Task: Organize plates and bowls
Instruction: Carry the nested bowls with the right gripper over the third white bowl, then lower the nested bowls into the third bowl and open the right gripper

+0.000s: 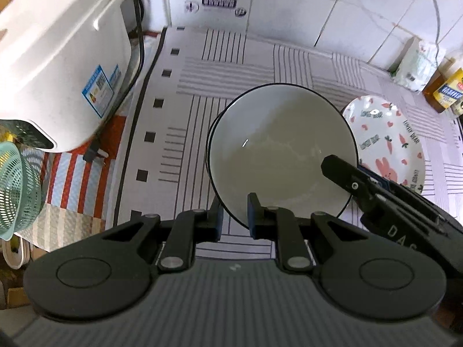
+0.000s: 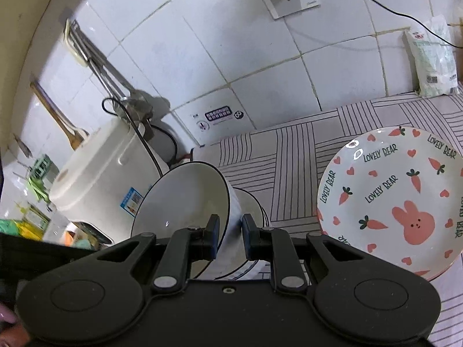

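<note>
A white bowl with a thin black rim is held tilted over the striped cloth. My left gripper is shut on its near rim. A finger of my right gripper reaches inside at the bowl's right edge. In the right wrist view the same bowl leans to the left, and my right gripper is shut on its wall. Just beneath it sits a second bowl of the same kind, its rim peeking out on the left. A rabbit-and-carrot plate lies on the cloth to the right.
A white rice cooker with a black cord stands at the left, a green colander in front of it. A white bag and bottles line the tiled wall at the right. Utensils hang on the wall.
</note>
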`<state>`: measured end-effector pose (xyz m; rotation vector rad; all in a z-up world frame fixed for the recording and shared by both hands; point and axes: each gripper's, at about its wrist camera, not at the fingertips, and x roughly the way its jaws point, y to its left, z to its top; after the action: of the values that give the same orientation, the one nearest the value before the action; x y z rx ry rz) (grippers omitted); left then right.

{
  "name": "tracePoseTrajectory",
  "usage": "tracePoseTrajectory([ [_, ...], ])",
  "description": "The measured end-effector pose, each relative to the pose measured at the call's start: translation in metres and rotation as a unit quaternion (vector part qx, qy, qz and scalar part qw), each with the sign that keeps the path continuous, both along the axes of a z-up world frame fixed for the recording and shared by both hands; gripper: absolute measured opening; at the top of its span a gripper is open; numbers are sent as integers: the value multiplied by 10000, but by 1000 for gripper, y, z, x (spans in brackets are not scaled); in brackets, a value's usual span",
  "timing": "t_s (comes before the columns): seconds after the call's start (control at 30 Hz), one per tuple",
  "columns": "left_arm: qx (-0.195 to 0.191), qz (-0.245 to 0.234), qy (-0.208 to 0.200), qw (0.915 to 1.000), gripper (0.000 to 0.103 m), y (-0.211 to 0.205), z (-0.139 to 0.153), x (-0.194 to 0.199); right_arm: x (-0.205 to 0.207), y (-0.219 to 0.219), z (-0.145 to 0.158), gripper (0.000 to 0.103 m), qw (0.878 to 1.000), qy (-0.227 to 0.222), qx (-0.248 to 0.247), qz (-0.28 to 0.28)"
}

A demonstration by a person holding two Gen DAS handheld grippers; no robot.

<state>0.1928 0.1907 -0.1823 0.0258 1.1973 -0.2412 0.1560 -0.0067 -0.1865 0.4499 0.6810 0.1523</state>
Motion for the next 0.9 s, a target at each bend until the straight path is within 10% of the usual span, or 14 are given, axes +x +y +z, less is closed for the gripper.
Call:
tracePoseTrajectory([
  [0.9, 132, -53, 693, 9975, 20, -7, -29, 37, 34, 38, -18, 21, 9743, -316, -2042, 901],
])
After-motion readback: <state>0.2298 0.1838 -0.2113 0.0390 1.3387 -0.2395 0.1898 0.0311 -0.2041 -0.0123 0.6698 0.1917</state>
